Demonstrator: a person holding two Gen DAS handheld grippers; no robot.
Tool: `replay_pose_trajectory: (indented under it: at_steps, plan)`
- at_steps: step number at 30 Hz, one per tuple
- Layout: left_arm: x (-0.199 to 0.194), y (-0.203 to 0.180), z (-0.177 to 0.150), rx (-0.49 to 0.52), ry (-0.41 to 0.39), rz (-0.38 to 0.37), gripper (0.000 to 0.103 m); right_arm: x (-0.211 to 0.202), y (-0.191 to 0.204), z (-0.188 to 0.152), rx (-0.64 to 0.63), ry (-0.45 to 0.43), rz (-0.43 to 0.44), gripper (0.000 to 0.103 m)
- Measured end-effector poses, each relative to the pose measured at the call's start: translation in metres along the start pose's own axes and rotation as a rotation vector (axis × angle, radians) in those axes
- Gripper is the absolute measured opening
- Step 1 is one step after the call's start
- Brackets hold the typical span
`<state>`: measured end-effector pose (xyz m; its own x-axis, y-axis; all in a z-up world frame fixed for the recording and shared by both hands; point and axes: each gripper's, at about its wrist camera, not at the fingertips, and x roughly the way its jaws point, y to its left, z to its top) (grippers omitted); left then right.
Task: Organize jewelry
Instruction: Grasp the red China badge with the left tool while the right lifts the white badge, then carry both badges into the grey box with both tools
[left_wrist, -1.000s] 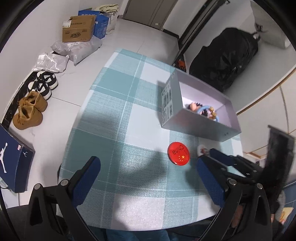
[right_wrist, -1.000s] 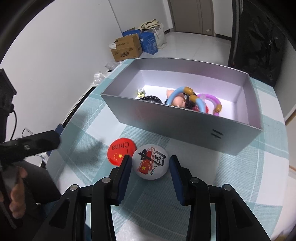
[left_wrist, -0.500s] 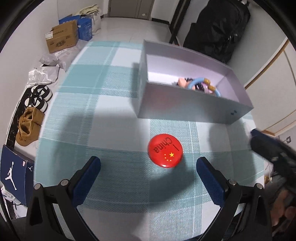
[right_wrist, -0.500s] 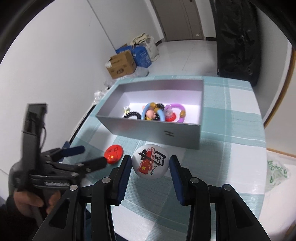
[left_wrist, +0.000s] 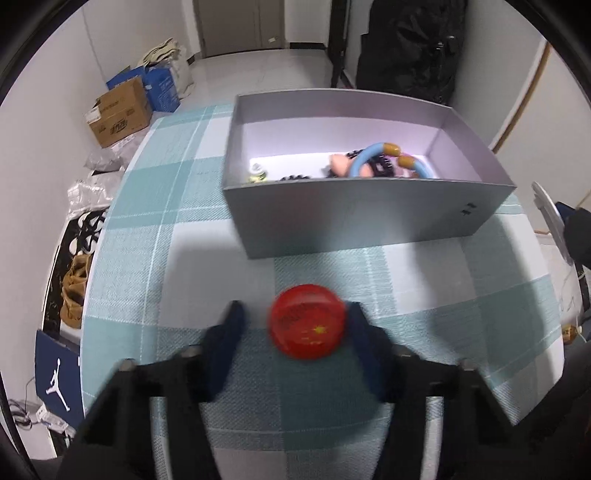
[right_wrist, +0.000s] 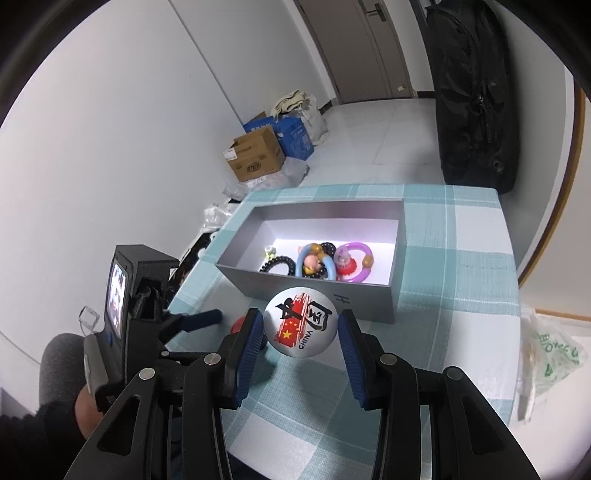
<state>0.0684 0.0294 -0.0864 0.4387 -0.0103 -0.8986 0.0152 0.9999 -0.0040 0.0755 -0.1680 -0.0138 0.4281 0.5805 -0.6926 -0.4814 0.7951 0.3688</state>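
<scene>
Two badges, white badge (right_wrist: 300, 322) clamped in right gripper (right_wrist: 300, 326), left gripper (left_wrist: 293, 326) closing around red badge (left_wrist: 307, 321), grey box (left_wrist: 369, 218) just beyond.

Black frames, blue ribbed fingers (right_wrist: 246, 354), silver screws

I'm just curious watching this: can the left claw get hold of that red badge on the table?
Probably yes. The red badge lies flat between the left claw's fingers, which have just been closing around it; one finger is at its edge, a gap shows beside the other. Nothing blocks it.
</scene>
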Motion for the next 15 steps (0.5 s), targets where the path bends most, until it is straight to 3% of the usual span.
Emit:
replay_pose_trajectory:
  at_steps: [6, 15]
  plan:
    - [0.002, -0.003, 0.002, -0.014, 0.009, -0.009, 0.038, -0.004, -0.002, 0.004, 0.014, -0.016, 0.008, 0.041]
    - [-0.026, -0.003, 0.011, -0.07, -0.067, -0.115, 0.038, -0.007, -0.005, 0.014, 0.034, -0.044, 0.026, 0.041]
